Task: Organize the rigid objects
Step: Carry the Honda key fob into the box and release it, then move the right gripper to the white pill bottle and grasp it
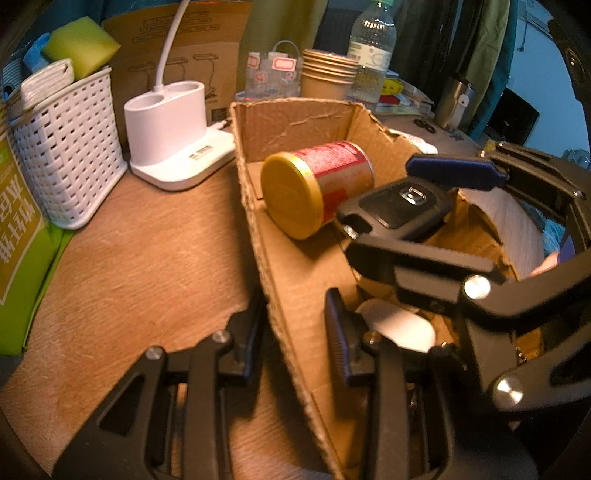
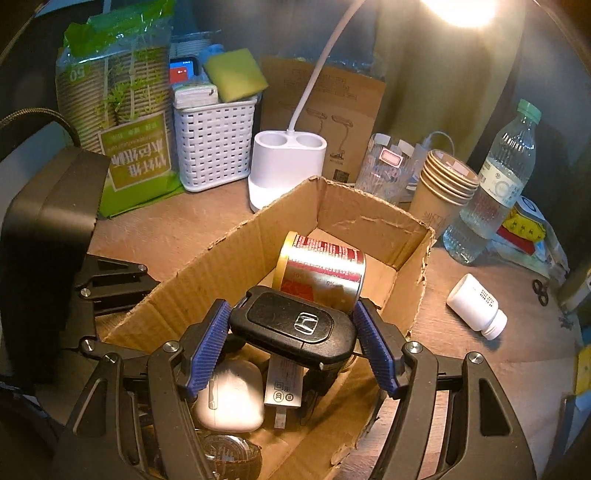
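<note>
Home desk setting. Wooden tabletop (image 2: 207, 221) crowded with household items: white desk lamp base (image 2: 286, 162) upper centre, woven storage basket (image 2: 214, 144) with sponge (image 2: 236, 74), paper cup stack (image 2: 443, 188), water bottle (image 2: 498, 184) at right; hanging clothes (image 1: 480, 48) upper right.

The wristwatch (image 2: 231, 456) shows only part of its dial and strap behind the right tool (image 2: 291, 347). The white earbud case (image 2: 231, 397) is partly covered by a tool finger, and the white charger plug (image 2: 283, 387) lies half under the car key (image 2: 295, 326). The lamp head (image 2: 461, 11) is cut by the top edge (glare hides its shape). Print on the pill bottle (image 2: 476, 306) is too small to read. The left tool (image 1: 295, 332) straddles the cardboard box wall (image 1: 291, 295); contact on the outer side is hidden.
</note>
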{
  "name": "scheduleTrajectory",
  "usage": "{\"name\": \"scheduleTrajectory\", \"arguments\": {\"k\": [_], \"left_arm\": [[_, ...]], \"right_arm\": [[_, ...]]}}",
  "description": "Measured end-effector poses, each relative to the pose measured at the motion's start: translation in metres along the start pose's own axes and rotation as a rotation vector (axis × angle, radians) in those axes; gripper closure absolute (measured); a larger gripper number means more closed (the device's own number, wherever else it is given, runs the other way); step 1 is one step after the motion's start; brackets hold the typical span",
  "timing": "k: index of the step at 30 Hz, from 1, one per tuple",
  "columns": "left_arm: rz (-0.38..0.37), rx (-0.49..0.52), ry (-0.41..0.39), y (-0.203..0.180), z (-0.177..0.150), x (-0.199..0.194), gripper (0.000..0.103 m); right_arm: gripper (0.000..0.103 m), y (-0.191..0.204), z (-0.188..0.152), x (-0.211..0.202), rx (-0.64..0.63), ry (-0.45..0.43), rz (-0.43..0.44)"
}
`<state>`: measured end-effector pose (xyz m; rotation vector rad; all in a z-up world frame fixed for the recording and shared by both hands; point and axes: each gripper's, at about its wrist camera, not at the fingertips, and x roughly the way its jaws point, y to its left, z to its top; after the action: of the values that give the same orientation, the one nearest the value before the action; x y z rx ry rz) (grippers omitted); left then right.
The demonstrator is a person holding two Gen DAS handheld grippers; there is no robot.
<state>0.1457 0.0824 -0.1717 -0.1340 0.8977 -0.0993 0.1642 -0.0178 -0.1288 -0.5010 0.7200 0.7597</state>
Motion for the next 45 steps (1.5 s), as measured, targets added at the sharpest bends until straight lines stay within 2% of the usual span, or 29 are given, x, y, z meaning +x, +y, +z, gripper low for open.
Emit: {"name": "scheduleTrajectory", "arguments": {"k": [3, 6, 16, 24, 32, 45], "left_arm": [[0.0, 0.0, 0.0, 0.0, 0.0, 0.0, 0.069], [0.0, 0.0, 0.0, 0.0, 0.0, 0.0, 0.069], [0.0, 0.0, -0.001, 0.001, 0.0, 0.0, 0.069], [0.0, 0.0, -0.001, 0.001, 0.0, 0.0, 0.069], [0.0, 0.0, -0.001, 0.001, 0.0, 0.0, 0.069], [0.0, 0.0, -0.001, 0.001, 0.0, 0.0, 0.069]], "right_arm": [[0.03, 0.001, 0.0, -0.003, -0.006, -0.01, -0.004], [0.021, -0.002, 0.001, -0.009, 0.014, -0.031, 0.011], [0.021, -0.02, -0.001, -0.022, 0.074, -0.078, -0.024], [0.021, -0.055, -0.005, -0.045, 0.17, -0.159, -0.091], [0.021, -0.096, -0.018, -0.041, 0.252, -0.158, -0.177], [0.021, -0.145, -0.035, -0.018, 0.348, -0.146, -0.239]]}}
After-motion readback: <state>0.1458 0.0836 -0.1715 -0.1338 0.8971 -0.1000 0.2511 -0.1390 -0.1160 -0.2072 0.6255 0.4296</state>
